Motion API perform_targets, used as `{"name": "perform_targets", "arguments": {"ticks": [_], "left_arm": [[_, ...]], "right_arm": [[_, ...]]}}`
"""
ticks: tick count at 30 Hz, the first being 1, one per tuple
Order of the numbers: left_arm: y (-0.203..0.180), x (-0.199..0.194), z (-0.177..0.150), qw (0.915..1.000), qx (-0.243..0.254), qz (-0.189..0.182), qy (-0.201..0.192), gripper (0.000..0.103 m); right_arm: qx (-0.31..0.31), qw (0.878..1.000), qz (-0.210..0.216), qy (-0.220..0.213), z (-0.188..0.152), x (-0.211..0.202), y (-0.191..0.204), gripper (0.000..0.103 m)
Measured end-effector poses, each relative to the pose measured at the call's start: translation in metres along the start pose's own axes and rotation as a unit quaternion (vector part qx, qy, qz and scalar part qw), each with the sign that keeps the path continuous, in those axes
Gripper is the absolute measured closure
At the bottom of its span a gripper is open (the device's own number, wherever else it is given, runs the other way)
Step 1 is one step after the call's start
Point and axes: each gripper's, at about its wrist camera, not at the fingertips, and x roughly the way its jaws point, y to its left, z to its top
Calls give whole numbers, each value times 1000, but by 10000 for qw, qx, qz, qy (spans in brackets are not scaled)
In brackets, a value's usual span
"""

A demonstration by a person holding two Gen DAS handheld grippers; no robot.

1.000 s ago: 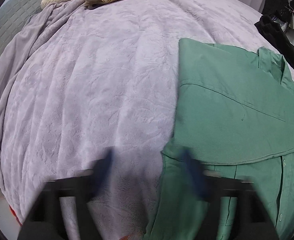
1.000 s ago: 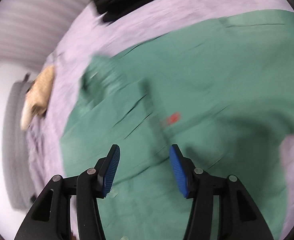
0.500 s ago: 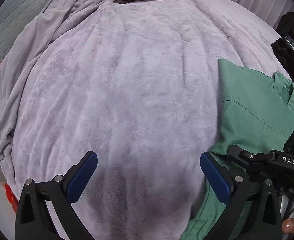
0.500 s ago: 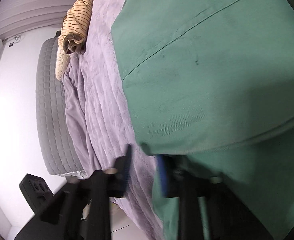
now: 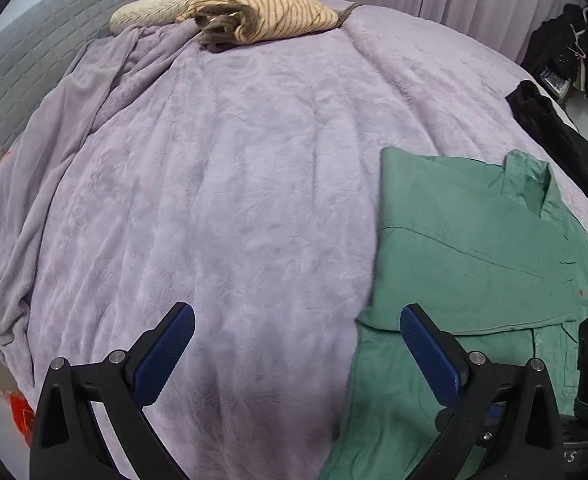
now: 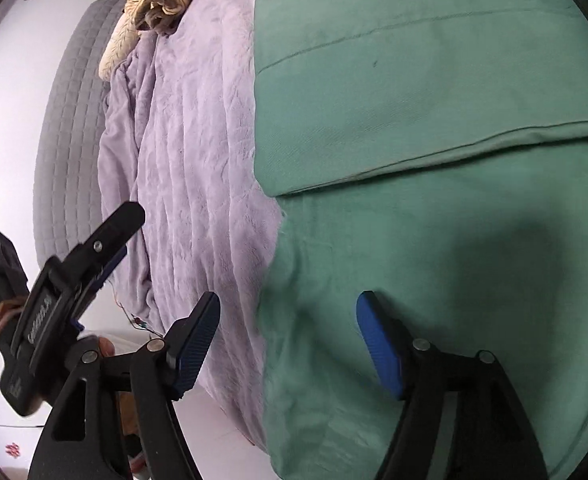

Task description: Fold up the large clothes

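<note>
On one blanket [image 5: 230, 184]: one green shirt [image 5: 473, 264].

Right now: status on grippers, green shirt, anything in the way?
Left gripper open, empty. Right gripper open, jaws just opened, over green shirt edge. Shirt part-folded on purple blanket. Nothing blocking.

The left wrist camera sits behind the left claw [image 5: 295, 344] and looks steeply down and across the purple bed [image 5: 234, 200], far from the striped clothes [image 5: 262, 16] at the far end; the right wrist camera sits behind the right claw [image 6: 286, 336], tipped sideways, very close above the green shirt [image 6: 433, 140]; both views share the shirt's folded edge, the blanket beside it and the striped clothes.
</note>
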Motion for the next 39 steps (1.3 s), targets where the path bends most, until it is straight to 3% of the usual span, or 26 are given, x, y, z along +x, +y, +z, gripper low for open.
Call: {"name": "perform_targets", "arguments": {"ticks": [4,8,12,15,24,31,32,39], "left_arm": [[-32,14,-11,9991,268,-219,240,0],[-63,28,-26,9969,563,-405,358,0],[-84,37,-30,9937,797,-605,508,0],[-99,46,-35,9908,972,-689,639,0],[-146,76,-39,9795,1643,-762,887,0],[-202,54,-55,9724,1945,-805,1007,0],[-206,59,-56,9711,1982,-829,1037,0],[-291,-6,-75,9652,2193,-887,1112,0]], "right_arm": [[-120,9981,-486,-350,-17,-55,-14,25],[211,9943,-789,-692,-35,-107,-45,21],[706,9872,-914,-1102,-51,-148,-77,0],[949,9806,-1014,-1380,-61,-175,-97,0],[1508,9706,-667,-1754,-83,-230,-161,0],[2037,9547,-528,-2102,-99,-283,-230,0],[2117,9511,-524,-2186,-100,-293,-239,0],[2719,9174,-641,-2834,-108,-361,-310,0]]}}
